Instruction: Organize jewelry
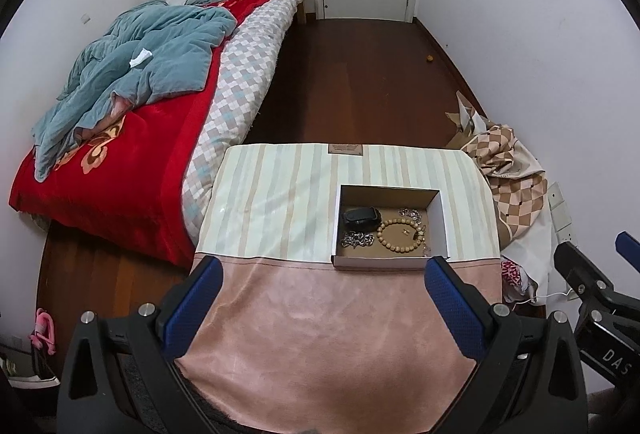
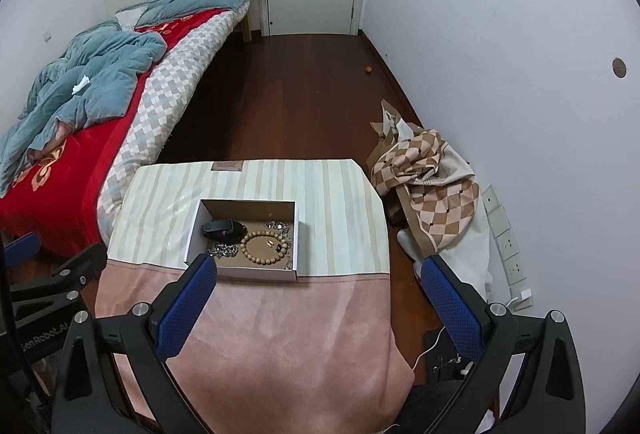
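The box (image 1: pixel 390 226) stands open-topped, walled on all sides. Bare cloth (image 1: pixel 332 318) lies before it. The bead bracelet (image 1: pixel 400 232), black case (image 1: pixel 360 217) and chains (image 1: pixel 357 239) crowd its floor, seemingly touching.

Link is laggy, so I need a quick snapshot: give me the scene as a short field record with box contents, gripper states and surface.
surface: table cover, striped far half, pink near half
box: open white box on the striped part, near the seam
contents: wooden bead bracelet, black case, silver chain, second silver piece at the far right corner
small item: inside the bracelet ring, too small to identify
left gripper: open, empty, short of the box
right gripper: open, empty, short of the box
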Available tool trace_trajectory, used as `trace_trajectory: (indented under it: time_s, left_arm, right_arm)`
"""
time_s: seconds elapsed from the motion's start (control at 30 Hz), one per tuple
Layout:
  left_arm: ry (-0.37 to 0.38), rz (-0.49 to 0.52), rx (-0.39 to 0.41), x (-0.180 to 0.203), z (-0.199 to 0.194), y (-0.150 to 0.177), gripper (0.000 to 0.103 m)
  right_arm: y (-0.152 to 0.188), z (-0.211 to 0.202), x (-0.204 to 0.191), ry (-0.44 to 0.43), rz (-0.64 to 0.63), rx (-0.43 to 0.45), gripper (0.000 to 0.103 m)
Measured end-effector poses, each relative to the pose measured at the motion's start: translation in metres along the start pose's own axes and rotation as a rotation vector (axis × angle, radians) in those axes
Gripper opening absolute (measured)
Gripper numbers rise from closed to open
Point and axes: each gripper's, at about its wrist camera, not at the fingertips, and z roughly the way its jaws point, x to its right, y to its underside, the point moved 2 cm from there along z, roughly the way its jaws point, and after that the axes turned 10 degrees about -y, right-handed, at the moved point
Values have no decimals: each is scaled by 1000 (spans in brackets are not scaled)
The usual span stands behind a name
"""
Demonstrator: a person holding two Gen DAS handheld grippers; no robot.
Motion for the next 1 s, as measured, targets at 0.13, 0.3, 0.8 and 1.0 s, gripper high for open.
trace_trajectory:
  time_s: [0.13,0.3,0.8,1.0]
  left_arm:
    - [-3,-4,1,0,1,-1,103]
    - [-5,-13,0,-1,2,-3,103]
    - [-13,-14,9,-2,-1,-2,103]
    - [-15,-12,8,-2,0,-1,103]
  right_arm:
    - [1,6,3,-3,5,-13,103]
    - [2,7,1,1,3,-19,103]
    - [3,7,0,-2,-1,-19,103]
    - [3,5,1,-8,-4,-21,103]
